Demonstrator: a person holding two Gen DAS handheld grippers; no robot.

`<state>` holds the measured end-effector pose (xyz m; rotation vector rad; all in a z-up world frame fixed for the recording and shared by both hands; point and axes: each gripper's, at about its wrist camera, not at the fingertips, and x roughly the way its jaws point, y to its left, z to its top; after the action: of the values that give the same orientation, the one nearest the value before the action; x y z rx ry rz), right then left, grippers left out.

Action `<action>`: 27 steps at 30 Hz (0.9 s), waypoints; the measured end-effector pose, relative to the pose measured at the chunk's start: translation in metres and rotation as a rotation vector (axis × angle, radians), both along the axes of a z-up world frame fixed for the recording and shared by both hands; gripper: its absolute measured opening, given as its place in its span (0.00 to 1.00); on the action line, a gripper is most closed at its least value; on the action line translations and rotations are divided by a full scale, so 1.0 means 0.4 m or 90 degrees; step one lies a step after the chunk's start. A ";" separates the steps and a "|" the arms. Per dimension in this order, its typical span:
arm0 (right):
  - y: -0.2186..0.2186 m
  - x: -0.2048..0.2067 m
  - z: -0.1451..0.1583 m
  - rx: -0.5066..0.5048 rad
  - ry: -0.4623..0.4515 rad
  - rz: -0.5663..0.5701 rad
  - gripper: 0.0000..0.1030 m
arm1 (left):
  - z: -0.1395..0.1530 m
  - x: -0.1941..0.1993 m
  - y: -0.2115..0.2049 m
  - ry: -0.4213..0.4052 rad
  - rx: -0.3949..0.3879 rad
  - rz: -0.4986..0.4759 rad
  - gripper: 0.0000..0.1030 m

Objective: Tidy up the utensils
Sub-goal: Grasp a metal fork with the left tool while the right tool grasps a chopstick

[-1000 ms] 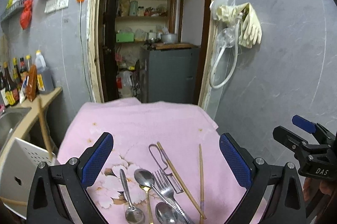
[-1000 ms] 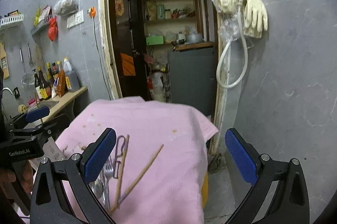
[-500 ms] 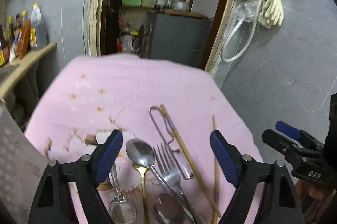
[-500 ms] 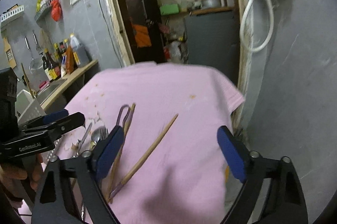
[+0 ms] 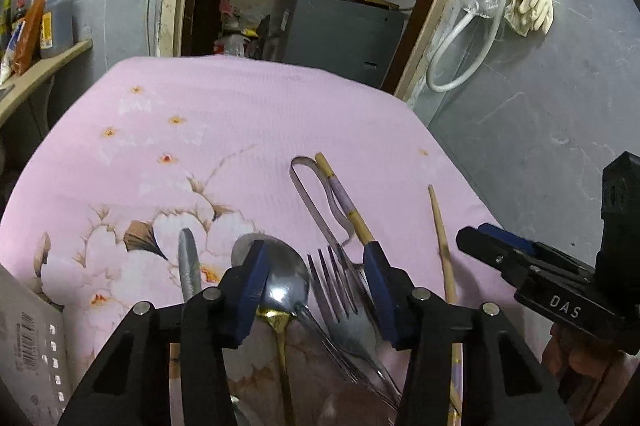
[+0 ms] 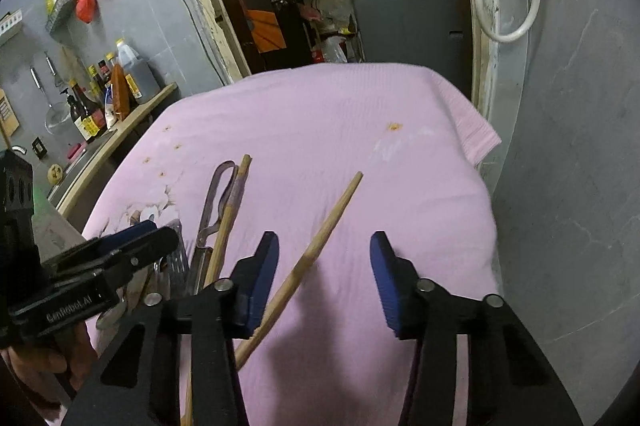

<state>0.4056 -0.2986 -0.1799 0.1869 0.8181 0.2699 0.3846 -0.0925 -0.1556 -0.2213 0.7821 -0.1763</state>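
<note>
Pink cloth [image 5: 248, 113] with a pale flower print covers the surface, and the utensils lie on its near part. At far left in the left wrist view, a white perforated bin [image 5: 28, 358] sits at the cloth's edge. Next comes a grey handle [image 5: 188, 266], then a steel spoon [image 5: 280, 278] bowl-up, lying over a gold-handled utensil [image 5: 284, 358]. The left gripper [image 5: 316, 282] hangs low with its blue pads apart, holding nothing; the spoon bowl and a fork [image 5: 344, 306] lie between them. Beyond the fork lie metal tongs [image 5: 316, 193], a bent steel loop resting flat with its arms slightly apart, gripping nothing. A chopstick [image 5: 348, 205] lies along the tongs' right side, touching them. Further right a second chopstick [image 6: 316, 250] lies alone, slanting away. The right gripper [image 6: 324, 270] hovers over it with pads spread on either side, not touching. Grey wall [image 6: 580, 145] stands at right.
</note>
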 end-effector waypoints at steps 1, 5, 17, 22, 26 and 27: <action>0.006 0.004 -0.005 0.000 0.004 0.003 0.37 | 0.001 0.002 0.002 -0.003 -0.008 -0.002 0.39; 0.012 0.014 -0.014 0.002 0.016 0.009 0.36 | 0.000 0.009 0.001 -0.002 -0.017 -0.019 0.32; 0.011 0.057 -0.031 0.010 0.048 0.017 0.33 | -0.011 0.035 -0.009 0.026 -0.023 -0.048 0.23; 0.039 0.079 -0.026 -0.030 0.062 0.006 0.32 | -0.010 0.030 -0.010 0.038 -0.016 -0.049 0.19; 0.042 0.077 -0.023 -0.036 0.079 -0.026 0.12 | 0.000 0.022 -0.020 0.043 -0.002 -0.044 0.15; 0.038 0.076 -0.023 -0.023 0.086 -0.031 0.12 | 0.002 0.019 -0.019 0.043 -0.003 -0.044 0.12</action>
<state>0.4358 -0.2836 -0.1890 0.1926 0.9497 0.1979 0.3921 -0.1000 -0.1548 -0.2065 0.8576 -0.2365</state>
